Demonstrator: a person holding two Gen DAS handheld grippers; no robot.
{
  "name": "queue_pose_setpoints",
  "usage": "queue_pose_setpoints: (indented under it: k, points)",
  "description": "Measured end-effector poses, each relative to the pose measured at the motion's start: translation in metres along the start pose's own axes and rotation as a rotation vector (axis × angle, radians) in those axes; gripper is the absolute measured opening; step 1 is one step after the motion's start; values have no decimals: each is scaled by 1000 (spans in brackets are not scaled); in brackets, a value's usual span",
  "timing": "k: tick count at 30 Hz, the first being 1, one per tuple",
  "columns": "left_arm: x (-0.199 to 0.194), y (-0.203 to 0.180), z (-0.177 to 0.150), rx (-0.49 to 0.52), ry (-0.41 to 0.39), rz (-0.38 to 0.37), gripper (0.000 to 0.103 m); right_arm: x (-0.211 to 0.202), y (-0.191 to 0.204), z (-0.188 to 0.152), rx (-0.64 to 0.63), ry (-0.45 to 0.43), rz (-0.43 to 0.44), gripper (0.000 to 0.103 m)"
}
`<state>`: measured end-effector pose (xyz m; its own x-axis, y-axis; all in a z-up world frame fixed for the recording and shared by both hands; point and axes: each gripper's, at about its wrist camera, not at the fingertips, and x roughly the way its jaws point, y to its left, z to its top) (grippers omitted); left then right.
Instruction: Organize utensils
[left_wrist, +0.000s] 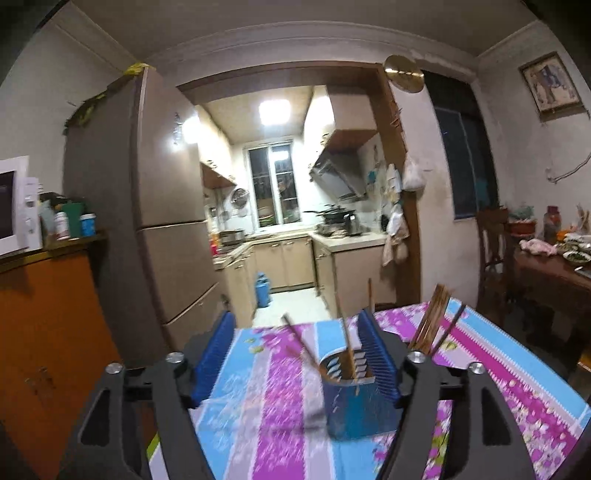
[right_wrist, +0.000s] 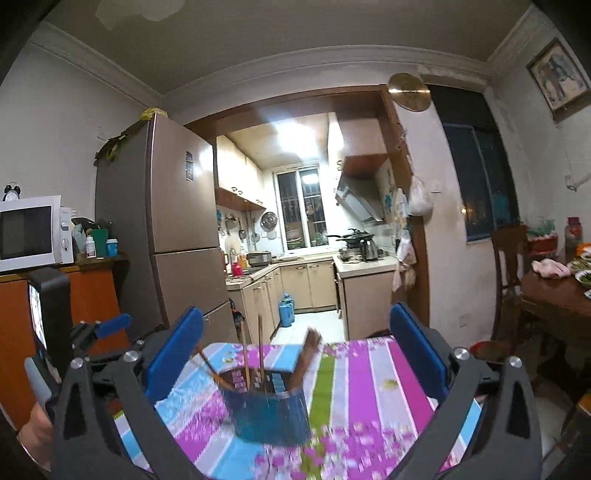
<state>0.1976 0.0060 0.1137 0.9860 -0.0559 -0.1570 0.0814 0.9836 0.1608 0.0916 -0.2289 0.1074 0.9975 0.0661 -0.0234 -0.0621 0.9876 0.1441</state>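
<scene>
Sitting on the striped flowery tablecloth (left_wrist: 258, 387) is a blue utensil holder (left_wrist: 354, 398), and everything here is told from that holder. To its left, the left gripper (left_wrist: 295, 354) is spreading its blue fingers (left_wrist: 218, 354) wide, holding nothing; the holder is standing between them, close to the right finger, but not squeezed. Inside the holder, a few brown chopsticks (left_wrist: 347, 332) are leaning out at different angles. Just to the right of the holder in the left wrist view, a bunch of chopsticks (left_wrist: 432, 321) is sticking up. In the right wrist view, the right gripper (right_wrist: 306, 354) is also gaping wide around the holder, with both fingers well apart from it and nothing in its grip. Far behind the holder, a kitchen is glowing brightly.
</scene>
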Motion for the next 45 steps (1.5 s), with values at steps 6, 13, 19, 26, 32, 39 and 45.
queue_pose_setpoints:
  k: [6,13,19,26,32,39,45]
  points:
    - [-46,-7,-30,42,13,59,98,-33,-2,-24,-29,34,-74,98]
    - [-76,-10,-58,24,69,39,98,-48,-1,-45,-112,109,-181,98]
    - [-93,-11,-79,21,111,42,98,-64,0,-59,-120,50,-220,98]
    - [-93,-2,-99,-79,189,38,98,-56,2,-76,-106,144,-176,98]
    - [-89,1,-115,-81,219,43,98,-51,17,-96,-152,176,-210,98]
    - [-91,-2,-126,-50,221,61,98,-43,38,-115,-220,208,-196,98]
    - [-93,-1,-128,-38,225,59,98,-35,47,-122,-232,247,-192,98]
